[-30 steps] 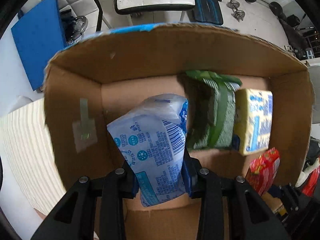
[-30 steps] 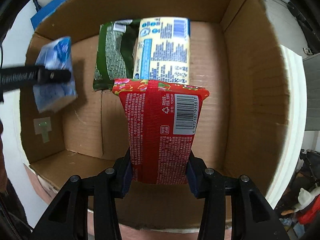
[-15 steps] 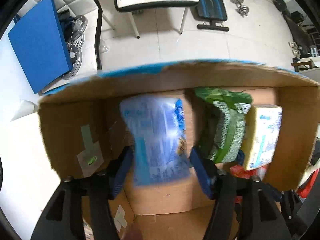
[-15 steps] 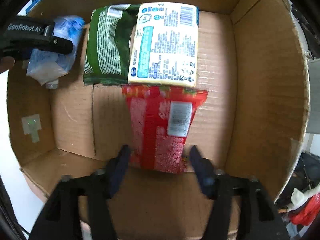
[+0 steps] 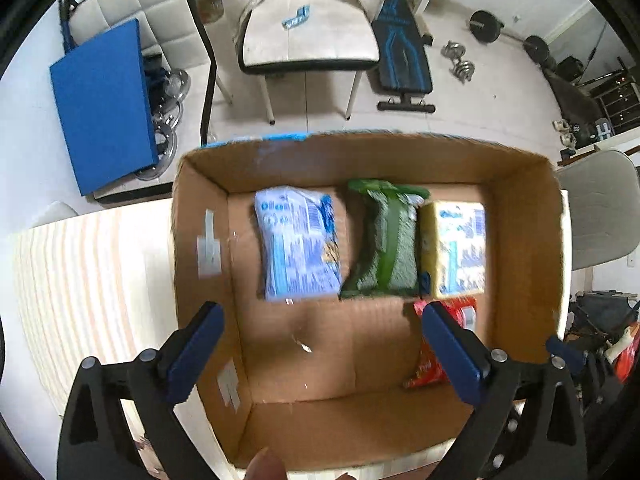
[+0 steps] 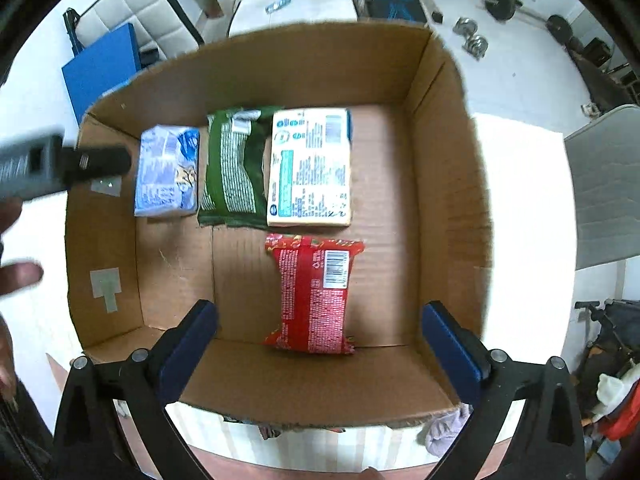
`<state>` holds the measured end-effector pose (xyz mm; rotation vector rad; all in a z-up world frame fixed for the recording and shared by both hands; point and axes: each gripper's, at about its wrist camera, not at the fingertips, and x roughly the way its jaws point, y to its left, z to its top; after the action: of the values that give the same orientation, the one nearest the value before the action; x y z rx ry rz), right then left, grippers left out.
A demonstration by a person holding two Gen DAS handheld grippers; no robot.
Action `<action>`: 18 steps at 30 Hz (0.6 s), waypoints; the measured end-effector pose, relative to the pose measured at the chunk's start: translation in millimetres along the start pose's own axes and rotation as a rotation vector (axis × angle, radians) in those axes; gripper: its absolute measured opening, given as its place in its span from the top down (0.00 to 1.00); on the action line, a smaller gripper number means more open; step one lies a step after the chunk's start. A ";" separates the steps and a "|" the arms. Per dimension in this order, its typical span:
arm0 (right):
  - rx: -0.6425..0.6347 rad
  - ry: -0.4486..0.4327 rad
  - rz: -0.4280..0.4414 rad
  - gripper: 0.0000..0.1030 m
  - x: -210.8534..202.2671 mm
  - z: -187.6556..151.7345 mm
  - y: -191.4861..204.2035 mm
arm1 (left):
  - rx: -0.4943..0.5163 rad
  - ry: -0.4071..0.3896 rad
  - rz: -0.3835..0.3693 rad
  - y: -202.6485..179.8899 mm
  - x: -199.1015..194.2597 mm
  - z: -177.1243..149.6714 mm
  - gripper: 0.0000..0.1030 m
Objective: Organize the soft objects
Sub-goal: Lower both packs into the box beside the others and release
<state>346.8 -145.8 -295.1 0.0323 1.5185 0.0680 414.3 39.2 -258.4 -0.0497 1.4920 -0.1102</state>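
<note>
- Gym gear and a white chair (image 5: 308, 36) fill the floor beyond a pale striped table (image 5: 92, 280), on which an open cardboard box (image 6: 448, 200) sits.
- Against the box's far wall lie three packs in a row: a blue pack (image 6: 168, 172) nearest the box's left wall, a green pack (image 6: 234, 176) touching it, and a yellow pack (image 6: 310, 168) overlapping the green one's edge.
- A red pack (image 6: 314, 296) lies flat just nearer than the yellow pack, towards the box's front wall.
- In the left wrist view the packs are blurred, their print unreadable, and the red pack (image 5: 464, 312) is mostly hidden behind a finger.
- Left gripper (image 5: 322, 350) hangs over the box floor, jaws just spread wide, nothing between them.
- Right gripper (image 6: 318, 342) likewise has just opened above the red pack, pads clear of it.
- At the right view's left edge, the left gripper's body shows only as a blur.
</note>
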 end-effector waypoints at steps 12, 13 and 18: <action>-0.054 -0.153 -0.039 0.00 -63.6 -37.9 6.8 | -0.022 -0.160 0.050 -9.2 -56.5 -79.1 0.02; -0.056 -0.163 -0.033 0.00 -68.1 -42.2 7.2 | -0.024 -0.172 0.058 -10.7 -61.2 -84.0 0.02; -0.056 -0.180 0.015 0.00 -83.7 -60.5 6.2 | -0.071 -0.188 0.062 -14.1 -76.0 -108.8 0.02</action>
<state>282.0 -146.2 -214.5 0.0048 1.3361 0.1169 299.6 36.9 -190.3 -0.0693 1.3082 -0.0019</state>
